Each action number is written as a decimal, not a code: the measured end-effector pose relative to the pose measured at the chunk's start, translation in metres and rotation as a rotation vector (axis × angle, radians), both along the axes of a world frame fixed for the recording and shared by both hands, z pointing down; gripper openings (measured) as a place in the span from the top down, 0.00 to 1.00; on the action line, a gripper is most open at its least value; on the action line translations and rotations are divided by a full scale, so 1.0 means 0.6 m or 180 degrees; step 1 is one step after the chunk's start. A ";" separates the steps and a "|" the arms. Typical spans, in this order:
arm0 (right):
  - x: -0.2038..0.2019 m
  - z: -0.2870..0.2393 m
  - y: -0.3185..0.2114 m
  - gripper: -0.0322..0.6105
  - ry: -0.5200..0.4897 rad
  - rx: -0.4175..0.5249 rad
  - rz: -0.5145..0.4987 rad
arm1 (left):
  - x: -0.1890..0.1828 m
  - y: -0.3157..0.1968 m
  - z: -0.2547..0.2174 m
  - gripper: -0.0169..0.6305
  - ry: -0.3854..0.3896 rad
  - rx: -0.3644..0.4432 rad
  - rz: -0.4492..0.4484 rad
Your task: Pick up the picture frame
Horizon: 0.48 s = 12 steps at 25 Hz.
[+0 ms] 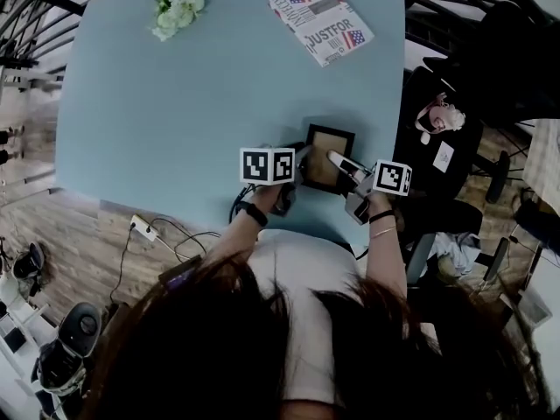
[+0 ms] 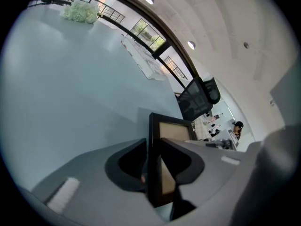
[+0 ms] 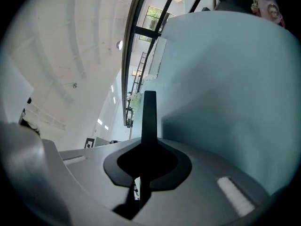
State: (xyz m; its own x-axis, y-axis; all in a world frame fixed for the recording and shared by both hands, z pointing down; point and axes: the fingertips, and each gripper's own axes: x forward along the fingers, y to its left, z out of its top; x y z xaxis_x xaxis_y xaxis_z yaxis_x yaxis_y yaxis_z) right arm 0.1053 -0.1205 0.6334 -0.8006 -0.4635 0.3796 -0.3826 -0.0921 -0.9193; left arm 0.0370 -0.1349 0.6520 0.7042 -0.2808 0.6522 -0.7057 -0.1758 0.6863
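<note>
A small picture frame (image 1: 325,151) with a black border and a tan middle stands near the front edge of the light blue table (image 1: 175,103). My left gripper (image 1: 304,161) grips its left side. In the left gripper view the frame (image 2: 172,130) runs between the jaws of the left gripper (image 2: 153,163), which are pressed on its dark border. My right gripper (image 1: 338,159) holds the frame's right side. Seen from the right gripper view, the frame (image 3: 149,112) shows edge-on as a thin black bar, with the right gripper (image 3: 148,158) shut on it.
A bunch of white flowers (image 1: 179,9) lies at the table's far left, and a printed magazine (image 1: 319,20) at the far right. Another person (image 1: 442,116) sits just beyond the table's right edge. A power strip and cables (image 1: 144,227) lie on the floor by the front edge.
</note>
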 end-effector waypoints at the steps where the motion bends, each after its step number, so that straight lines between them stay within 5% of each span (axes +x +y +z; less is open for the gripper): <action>1: -0.003 -0.005 -0.003 0.93 -0.0064 0.0029 0.0003 | 0.000 -0.003 -0.004 0.75 0.0007 0.0033 0.0000; 12: 0.003 -0.074 -0.028 0.93 -0.0105 0.0528 -0.0053 | -0.014 -0.035 -0.091 0.75 0.0315 0.0373 -0.0237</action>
State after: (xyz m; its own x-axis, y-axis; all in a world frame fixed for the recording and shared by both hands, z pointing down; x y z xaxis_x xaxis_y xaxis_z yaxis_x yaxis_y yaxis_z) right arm 0.1068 -0.1375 0.5889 -0.8195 -0.5043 0.2724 -0.3521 0.0680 -0.9335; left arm 0.0284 -0.1558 0.5976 0.7377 -0.4045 0.5405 -0.6498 -0.2084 0.7310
